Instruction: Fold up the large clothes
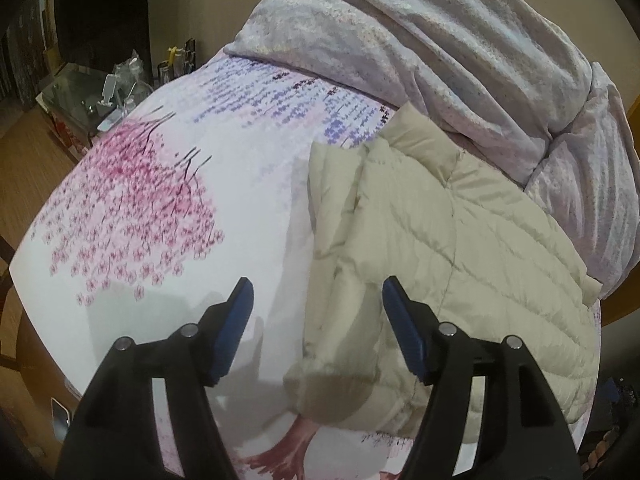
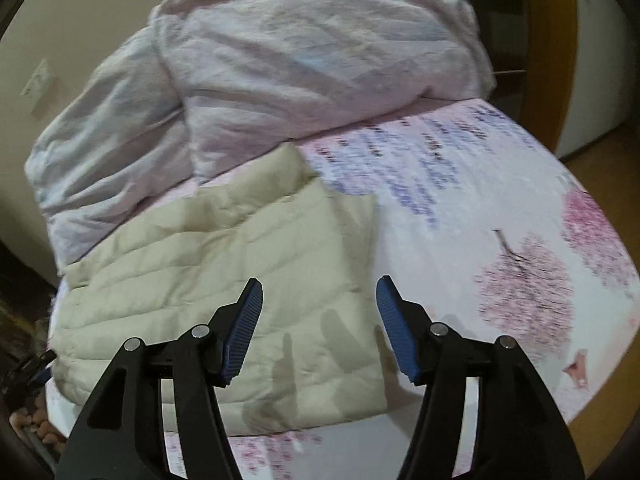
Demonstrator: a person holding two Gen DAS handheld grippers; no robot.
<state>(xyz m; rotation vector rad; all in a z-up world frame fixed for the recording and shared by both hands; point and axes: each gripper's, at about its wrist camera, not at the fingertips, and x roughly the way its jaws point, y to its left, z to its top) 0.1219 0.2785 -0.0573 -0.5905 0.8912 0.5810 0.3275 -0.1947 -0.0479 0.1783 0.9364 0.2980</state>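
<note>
We are judging the beige puffer jacket [image 2: 224, 264] light, soft, slippery; left gripper [image 1: 318, 292] and right gripper [image 2: 320, 290] standing apart, empty; gripping its 6 o'clock hem.

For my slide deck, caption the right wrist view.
Open right claw hovering over a folded beige puffer jacket on a blossom-print bedsheet.
</note>
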